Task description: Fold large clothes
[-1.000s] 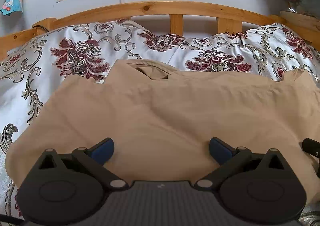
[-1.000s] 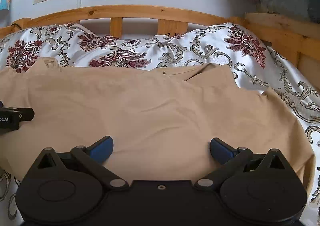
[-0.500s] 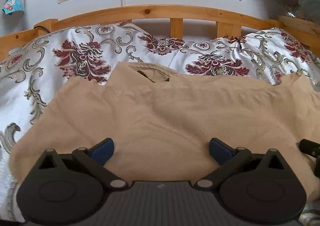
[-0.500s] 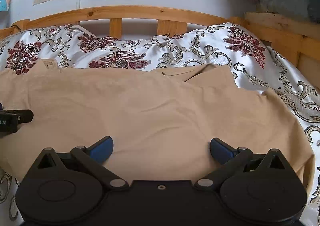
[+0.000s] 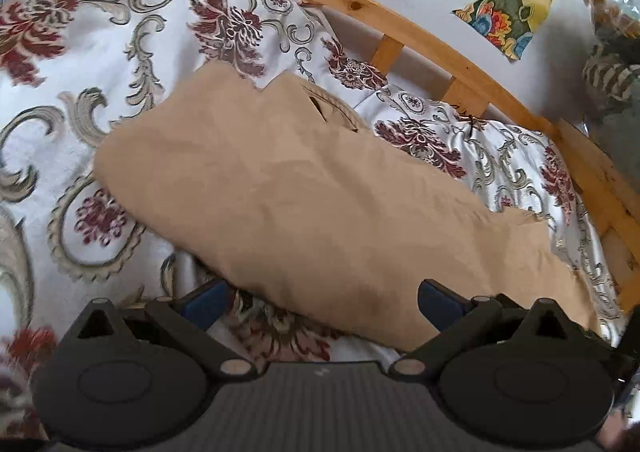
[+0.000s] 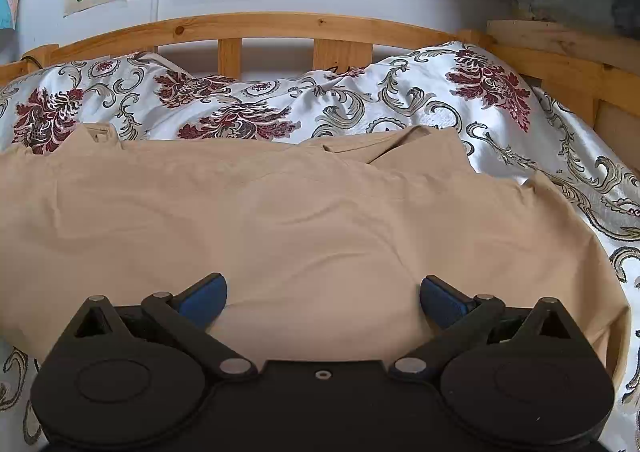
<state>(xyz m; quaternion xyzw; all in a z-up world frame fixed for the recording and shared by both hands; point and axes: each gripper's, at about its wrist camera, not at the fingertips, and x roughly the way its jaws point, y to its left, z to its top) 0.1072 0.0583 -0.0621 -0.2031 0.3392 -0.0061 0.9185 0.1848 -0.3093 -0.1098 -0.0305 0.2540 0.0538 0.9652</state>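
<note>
Tan garment [image 6: 304, 228] lies spread on the bed's floral quilt [image 6: 400, 108], long axis running left to right, its near hem right under my right hand-held gripper [image 6: 322, 294], fingers released and empty. My left hand-held gripper [image 5: 320, 300], also spread and empty, has swung and tilted within the last half second, so the left end and hem now show past it.

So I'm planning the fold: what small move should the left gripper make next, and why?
Probably ease the left gripper forward and close on the tan garment at its near edge. Its jaws stand open and empty, straddling that edge, with floral bedding showing under one side. The right gripper is also open over the cloth.
</note>
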